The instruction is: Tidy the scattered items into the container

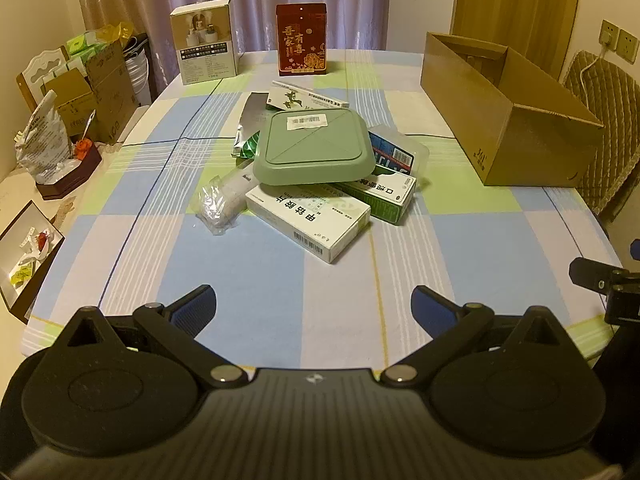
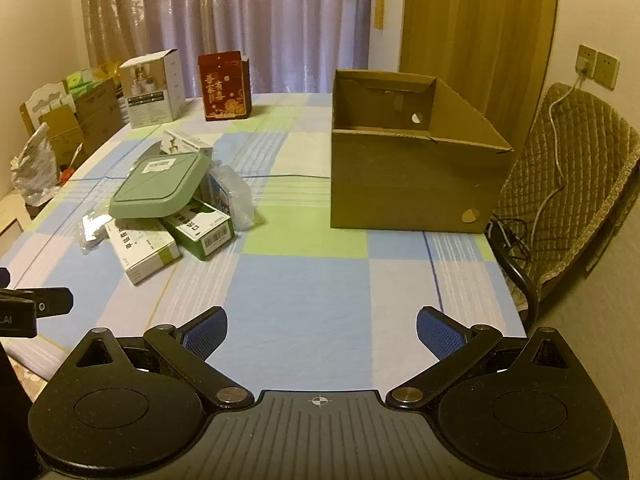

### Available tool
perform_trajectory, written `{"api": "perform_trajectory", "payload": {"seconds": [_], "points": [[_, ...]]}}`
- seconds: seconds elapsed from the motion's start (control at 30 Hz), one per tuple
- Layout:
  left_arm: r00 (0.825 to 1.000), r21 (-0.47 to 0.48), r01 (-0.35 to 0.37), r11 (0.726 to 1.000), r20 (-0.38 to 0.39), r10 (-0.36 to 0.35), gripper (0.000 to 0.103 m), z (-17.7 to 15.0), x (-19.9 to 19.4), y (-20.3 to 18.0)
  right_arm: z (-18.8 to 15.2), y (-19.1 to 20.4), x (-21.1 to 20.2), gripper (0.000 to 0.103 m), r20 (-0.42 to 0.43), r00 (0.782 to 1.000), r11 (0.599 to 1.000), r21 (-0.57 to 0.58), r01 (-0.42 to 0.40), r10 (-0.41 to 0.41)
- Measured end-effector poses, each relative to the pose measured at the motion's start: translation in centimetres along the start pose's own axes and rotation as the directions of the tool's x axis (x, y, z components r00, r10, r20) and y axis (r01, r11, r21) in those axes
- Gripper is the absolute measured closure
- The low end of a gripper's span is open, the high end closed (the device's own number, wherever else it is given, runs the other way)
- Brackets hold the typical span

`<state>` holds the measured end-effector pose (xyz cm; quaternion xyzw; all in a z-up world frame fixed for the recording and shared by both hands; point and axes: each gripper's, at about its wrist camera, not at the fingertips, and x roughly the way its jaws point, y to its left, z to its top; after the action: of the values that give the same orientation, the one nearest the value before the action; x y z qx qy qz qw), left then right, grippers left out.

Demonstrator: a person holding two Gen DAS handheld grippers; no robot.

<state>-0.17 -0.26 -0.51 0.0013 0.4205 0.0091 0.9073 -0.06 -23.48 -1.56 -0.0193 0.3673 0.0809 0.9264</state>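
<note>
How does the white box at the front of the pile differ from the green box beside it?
The white box is mostly white and looks longer; the green box has a green side and looks shorter. The white box lies nearer the left gripper; the green box lies behind it, toward the cardboard box. Both are flat printed cartons, partly under the green square lid.

Green lid (image 1: pixel 314 146) hides most of pile beneath; blue pack (image 1: pixel 394 156) and foil pouch (image 1: pixel 246 142) only partly seen. Box (image 2: pixel 416 152) floor hidden behind near wall. Carton print too small to read
</note>
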Motion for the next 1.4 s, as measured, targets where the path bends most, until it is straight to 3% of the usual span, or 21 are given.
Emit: {"api": "perform_trajectory", "payload": {"seconds": [1.4], "points": [[1.0, -0.011, -0.001, 1.0, -0.003, 0.001, 0.001, 0.0, 0.0, 0.06, -0.01, 0.13, 0.16, 0.0, -0.007, 1.0, 1.0, -0.003, -0.015, 0.015]]}}
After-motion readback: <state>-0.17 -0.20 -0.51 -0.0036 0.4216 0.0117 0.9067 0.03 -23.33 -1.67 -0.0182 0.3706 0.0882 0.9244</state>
